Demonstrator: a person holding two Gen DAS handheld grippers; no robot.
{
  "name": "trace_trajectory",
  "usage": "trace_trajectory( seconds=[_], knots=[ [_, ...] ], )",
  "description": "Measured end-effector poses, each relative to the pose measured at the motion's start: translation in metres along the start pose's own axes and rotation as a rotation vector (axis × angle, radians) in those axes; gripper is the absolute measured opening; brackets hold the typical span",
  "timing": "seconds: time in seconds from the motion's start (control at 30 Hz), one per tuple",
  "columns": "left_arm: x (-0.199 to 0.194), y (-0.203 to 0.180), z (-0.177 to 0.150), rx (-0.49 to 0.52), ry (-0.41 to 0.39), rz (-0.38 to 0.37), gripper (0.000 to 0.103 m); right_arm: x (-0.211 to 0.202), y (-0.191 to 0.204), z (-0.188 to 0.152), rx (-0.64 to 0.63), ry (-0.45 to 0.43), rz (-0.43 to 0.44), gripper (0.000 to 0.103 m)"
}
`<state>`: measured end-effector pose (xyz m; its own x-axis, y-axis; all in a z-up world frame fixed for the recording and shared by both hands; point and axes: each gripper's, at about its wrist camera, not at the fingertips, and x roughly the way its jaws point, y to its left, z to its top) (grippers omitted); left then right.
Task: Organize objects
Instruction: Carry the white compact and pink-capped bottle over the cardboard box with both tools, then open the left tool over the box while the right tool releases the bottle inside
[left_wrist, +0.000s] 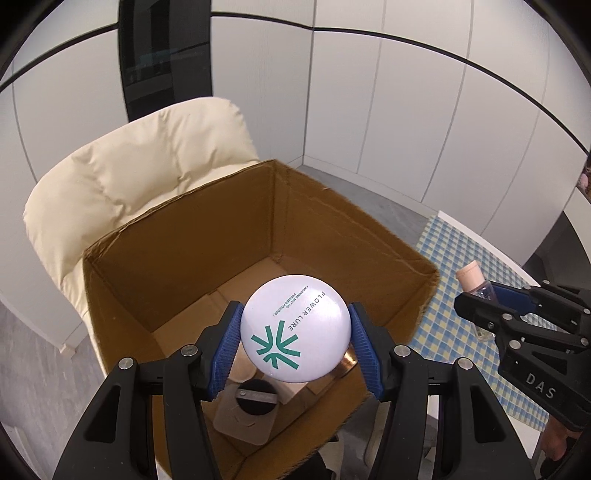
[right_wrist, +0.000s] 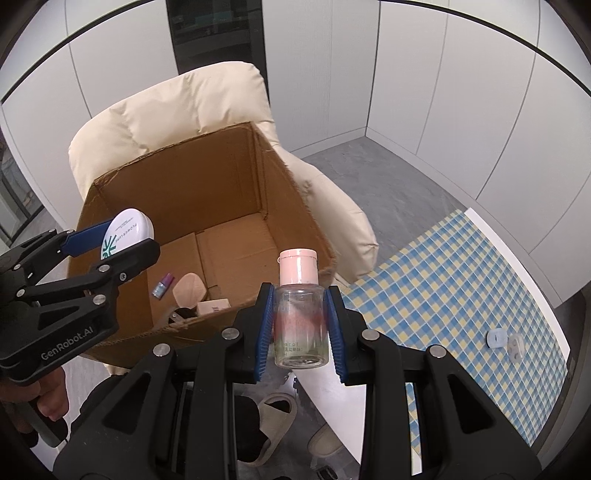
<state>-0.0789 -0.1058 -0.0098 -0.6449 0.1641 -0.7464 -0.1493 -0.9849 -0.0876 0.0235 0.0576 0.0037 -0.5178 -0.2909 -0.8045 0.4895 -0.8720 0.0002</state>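
checked tablecloth (right_wrist: 461, 280), two small clips (right_wrist: 496, 339)

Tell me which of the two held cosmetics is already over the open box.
The round white compact in the left claw: it hangs above the cardboard box. The pink-capped bottle in the right claw is outside it.

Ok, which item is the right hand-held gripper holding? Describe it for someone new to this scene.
Find the open cardboard box on the cream armchair. Just right of it, the right hand-held gripper clamps a small clear bottle, the only item with a pink cap.
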Motion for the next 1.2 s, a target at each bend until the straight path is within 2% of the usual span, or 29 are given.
trace_trajectory(
  seconds=[0.4, 0.47, 0.6, 0.7, 0.77, 0.87, 1.2],
  knots=[
    [0.001, 0.029, -0.001, -0.047, 0.000, 0.047, 0.060, 0.009, 0.026, 0.006, -0.043, 0.005, 0.020, 0.029],
    [-0.002, 0.033, -0.001, -0.051, -0.014, 0.059, 0.066, 0.009, 0.031, 0.008, -0.050, 0.004, 0.024, 0.029],
    [-0.006, 0.045, -0.002, -0.071, -0.022, 0.064, 0.067, 0.012, 0.040, 0.010, -0.064, 0.004, 0.033, 0.029],
    [-0.010, 0.055, -0.003, -0.104, -0.032, 0.054, 0.079, 0.013, 0.047, 0.011, -0.074, 0.005, 0.040, 0.029],
    [-0.014, 0.062, -0.004, -0.127, -0.048, 0.054, 0.093, 0.014, 0.052, 0.013, -0.080, 0.005, 0.045, 0.029],
    [-0.022, 0.069, -0.003, -0.136, -0.079, 0.075, 0.102, 0.017, 0.060, 0.015, -0.091, 0.004, 0.049, 0.029],
    [-0.033, 0.077, -0.003, -0.151, -0.108, 0.092, 0.102, 0.022, 0.074, 0.017, -0.110, 0.006, 0.058, 0.029]
  ],
)
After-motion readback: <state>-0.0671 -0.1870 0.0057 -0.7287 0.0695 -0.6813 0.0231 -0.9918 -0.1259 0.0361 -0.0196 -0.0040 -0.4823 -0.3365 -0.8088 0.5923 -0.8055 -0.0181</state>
